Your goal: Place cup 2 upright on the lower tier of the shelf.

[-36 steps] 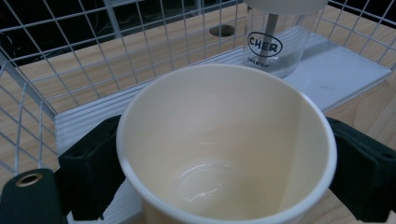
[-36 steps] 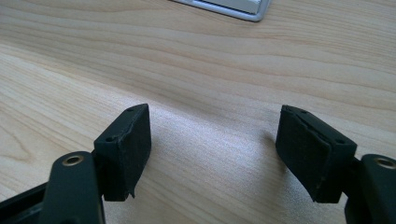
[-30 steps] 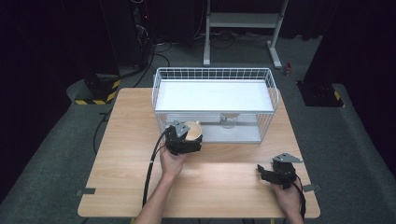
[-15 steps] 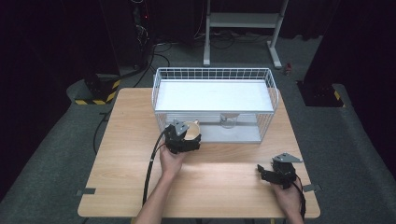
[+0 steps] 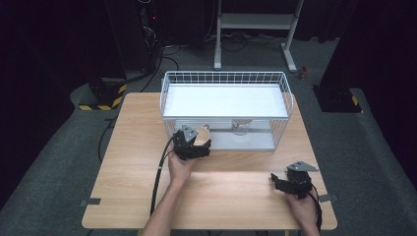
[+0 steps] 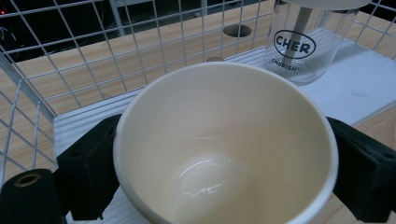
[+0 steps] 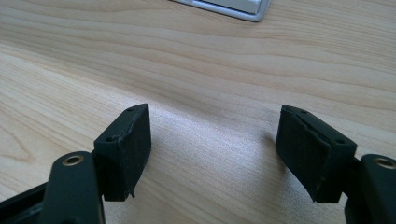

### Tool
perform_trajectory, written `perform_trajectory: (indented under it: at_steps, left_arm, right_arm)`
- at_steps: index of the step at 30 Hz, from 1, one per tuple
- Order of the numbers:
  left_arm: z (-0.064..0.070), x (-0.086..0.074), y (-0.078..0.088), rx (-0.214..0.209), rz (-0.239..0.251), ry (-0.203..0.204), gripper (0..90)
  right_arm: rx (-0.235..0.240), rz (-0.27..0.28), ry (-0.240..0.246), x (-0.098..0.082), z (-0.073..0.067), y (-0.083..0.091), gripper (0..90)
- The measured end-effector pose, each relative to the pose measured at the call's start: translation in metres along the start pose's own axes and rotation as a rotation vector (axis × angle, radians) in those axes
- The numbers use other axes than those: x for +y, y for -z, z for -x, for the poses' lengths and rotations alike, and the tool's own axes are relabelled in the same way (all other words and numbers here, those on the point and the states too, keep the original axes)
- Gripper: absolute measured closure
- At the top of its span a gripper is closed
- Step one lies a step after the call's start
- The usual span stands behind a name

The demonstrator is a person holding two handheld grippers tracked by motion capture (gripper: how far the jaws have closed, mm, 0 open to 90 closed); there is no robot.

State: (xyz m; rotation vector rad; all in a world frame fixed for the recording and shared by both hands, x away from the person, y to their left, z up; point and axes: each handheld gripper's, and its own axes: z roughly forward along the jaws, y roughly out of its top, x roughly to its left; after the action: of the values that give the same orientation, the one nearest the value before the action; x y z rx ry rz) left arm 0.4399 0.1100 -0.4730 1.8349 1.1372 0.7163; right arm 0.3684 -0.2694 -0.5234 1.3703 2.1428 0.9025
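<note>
My left gripper (image 5: 198, 139) is shut on a cream ceramic cup (image 5: 201, 131), its black pads (image 6: 91, 163) pressing the cup (image 6: 224, 140) from both sides. The cup's open mouth faces the camera and it is empty. It is held at the front opening of the white wire rack (image 5: 226, 78), just over the lower shelf's edge. A clear glass (image 6: 303, 42) printed "CHER" stands on that shelf (image 6: 355, 70) beyond the cup, right of it in the high view, glass (image 5: 240, 127). My right gripper (image 5: 276, 181) rests low at the table's front right, open with nothing between its jaws (image 7: 215, 149).
The rack has a flat white top shelf (image 5: 223, 101) and wire walls around it. The light wooden table (image 5: 147, 196) stretches between the two hands. A cable (image 5: 160, 172) trails from the left gripper to the table's front edge. Dark floor surrounds the table.
The left gripper with the cup has edged slightly toward the rack. The right gripper has stayed still.
</note>
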Motion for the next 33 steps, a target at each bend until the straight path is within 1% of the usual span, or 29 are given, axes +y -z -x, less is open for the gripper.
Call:
perform_trajectory:
  at_steps: [3, 6, 14, 17, 19, 27, 33]
  left_arm:
    - [-0.001, 0.0, -0.001, -0.001, 0.006, 0.004, 10.0]
    - [-0.002, -0.001, -0.004, -0.003, 0.02, -0.004, 9.8]
    - [-0.004, -0.001, -0.008, 0.009, 0.028, -0.003, 9.7]
    - [-0.005, 0.003, -0.011, 0.01, -0.002, -0.01, 9.4]
    - [-0.006, 0.005, -0.013, 0.015, -0.008, -0.019, 9.4]
    - [-0.007, 0.004, -0.017, 0.016, 0.003, -0.01, 9.2]
    - [-0.006, 0.004, -0.019, 0.029, 0.008, -0.002, 9.0]
  right_arm:
    - [0.0, 0.0, 0.0, 0.0, 0.0, 0.0, 26.6]
    - [0.0, 0.0, 0.0, 0.0, 0.0, 0.0, 26.7]
    - [0.0, 0.0, 0.0, 0.0, 0.0, 0.0, 26.6]
    - [0.0, 0.0, 0.0, 0.0, 0.0, 0.0, 26.7]
    - [-0.001, 0.0, 0.0, 0.0, 0.0, 0.0, 26.6]
    - [0.0, -0.001, -0.004, 0.0, 0.0, 0.0, 26.7]
    - [0.0, -0.001, -0.003, 0.0, 0.0, 0.0, 26.6]
